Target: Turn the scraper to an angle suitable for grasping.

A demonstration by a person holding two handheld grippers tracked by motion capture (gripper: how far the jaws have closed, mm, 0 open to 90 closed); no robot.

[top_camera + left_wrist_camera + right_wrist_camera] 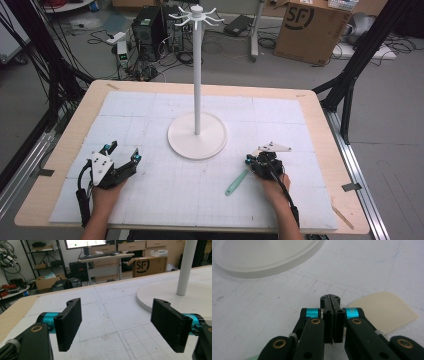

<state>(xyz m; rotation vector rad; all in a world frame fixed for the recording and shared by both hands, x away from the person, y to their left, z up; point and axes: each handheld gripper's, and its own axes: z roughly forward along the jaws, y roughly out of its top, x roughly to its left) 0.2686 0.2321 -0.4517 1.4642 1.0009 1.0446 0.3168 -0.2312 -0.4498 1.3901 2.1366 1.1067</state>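
A: Grippers sit nearest the person, either side of the white stand [197, 134]; left gripper [122, 152] waits with jaws wide, holding nothing.

B: Right gripper [255, 159]?

A: Jaws pressed together, empty; likely poised over the green spatula [237, 182] just beside it, on the stand's near right; beige blade [383, 310] beyond.

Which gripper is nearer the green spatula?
Right. The right gripper sits just beside the spatula, at its right; the left gripper is far across the mat, to its left.
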